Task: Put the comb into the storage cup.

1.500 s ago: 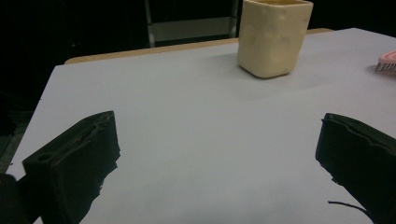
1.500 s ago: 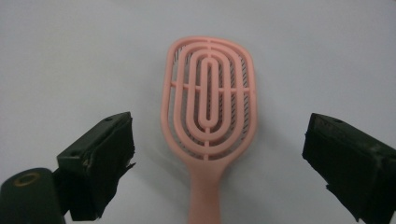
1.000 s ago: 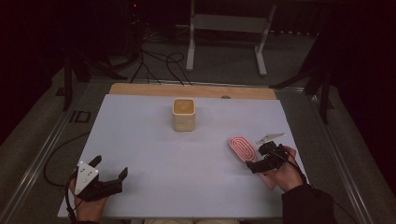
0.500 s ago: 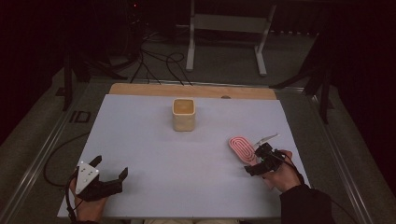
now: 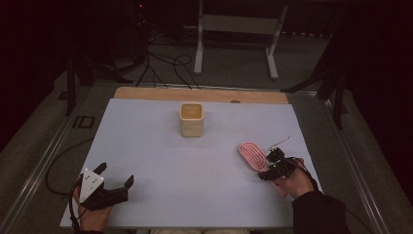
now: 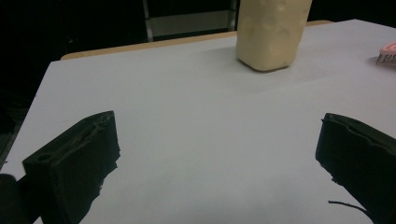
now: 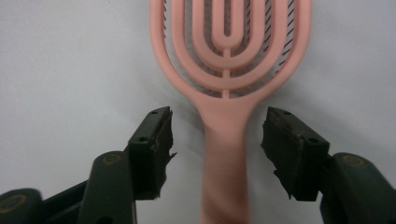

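A pink vented hairbrush (image 5: 252,154) lies flat on the white table sheet at the right; a corner of the brush (image 6: 387,53) also shows in the left gripper view. My right gripper (image 5: 269,165) sits at its handle end. In the right gripper view the brush handle (image 7: 224,140) runs between the jaws of my right gripper (image 7: 217,126), which have just been closing; a gap remains on both sides and the pads do not touch it. My left gripper (image 5: 116,173) rests open near the front left edge, and the left gripper (image 6: 215,135) has nothing between its jaws.
A beige square cup (image 5: 191,119) stands upright at the middle back of the sheet, seen ahead as the cup (image 6: 271,32). A wooden strip (image 5: 199,94) borders the far edge. Cables (image 5: 165,66) and a metal stand (image 5: 234,29) lie beyond the table.
The right gripper's jaws have narrowed around the brush handle and the hand has edged slightly toward the brush. The left gripper and the cup have not moved.
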`<state>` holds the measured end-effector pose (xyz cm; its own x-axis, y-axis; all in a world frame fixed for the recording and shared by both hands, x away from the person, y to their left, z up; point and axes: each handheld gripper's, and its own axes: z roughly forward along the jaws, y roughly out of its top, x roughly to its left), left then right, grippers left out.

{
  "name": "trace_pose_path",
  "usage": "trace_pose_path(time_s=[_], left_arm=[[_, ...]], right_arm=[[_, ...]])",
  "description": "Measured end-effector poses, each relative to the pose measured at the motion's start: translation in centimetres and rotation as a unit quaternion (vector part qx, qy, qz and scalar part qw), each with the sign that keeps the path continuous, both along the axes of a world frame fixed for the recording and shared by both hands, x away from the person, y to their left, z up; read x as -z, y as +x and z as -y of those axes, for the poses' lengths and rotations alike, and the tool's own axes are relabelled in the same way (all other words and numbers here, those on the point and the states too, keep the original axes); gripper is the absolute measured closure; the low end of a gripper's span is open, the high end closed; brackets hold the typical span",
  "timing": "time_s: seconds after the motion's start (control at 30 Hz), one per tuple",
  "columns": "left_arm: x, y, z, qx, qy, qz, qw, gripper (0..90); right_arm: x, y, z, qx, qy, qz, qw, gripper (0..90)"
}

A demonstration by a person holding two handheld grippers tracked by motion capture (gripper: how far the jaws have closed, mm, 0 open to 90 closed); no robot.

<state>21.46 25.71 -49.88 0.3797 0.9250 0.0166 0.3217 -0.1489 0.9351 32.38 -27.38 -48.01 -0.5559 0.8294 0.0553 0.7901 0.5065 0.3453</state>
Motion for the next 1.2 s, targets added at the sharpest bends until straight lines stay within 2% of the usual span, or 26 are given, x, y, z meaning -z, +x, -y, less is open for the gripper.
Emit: trace_pose_path(time_s=[0.2,0.4,0.5,0.53,0.73,1.2], left_arm=[[0.0,0.0,0.0,0.001,0.001,-0.001,1.0000,0.0],[0.0,0.0,0.1,0.001,0.001,-0.001,1.0000,0.0],[0.0,0.0,0.0,0.001,0.002,-0.001,1.0000,0.0],[0.0,0.0,0.0,0.000,0.001,0.000,1.0000,0.0],[0.0,0.0,0.0,0.001,0.002,0.000,1.0000,0.0],[0.0,0.0,0.1,0.001,0.003,-0.001,1.0000,0.0]], right_arm=[[0.5,0.1,0.0,0.008,-0.004,-0.010,0.9999,51.9],[0.8,0.3,-0.5,0.002,-0.009,-0.015,0.9999,56.7],[0.9,0.3,-0.6,0.001,-0.010,-0.013,0.9999,57.1],[1.1,0.2,-1.0,0.000,-0.019,-0.014,0.9997,58.5],[1.1,0.2,-1.2,0.000,-0.034,-0.009,0.9994,63.0],[1.3,0.2,-1.2,-0.001,-0.039,0.001,0.9993,66.1]])
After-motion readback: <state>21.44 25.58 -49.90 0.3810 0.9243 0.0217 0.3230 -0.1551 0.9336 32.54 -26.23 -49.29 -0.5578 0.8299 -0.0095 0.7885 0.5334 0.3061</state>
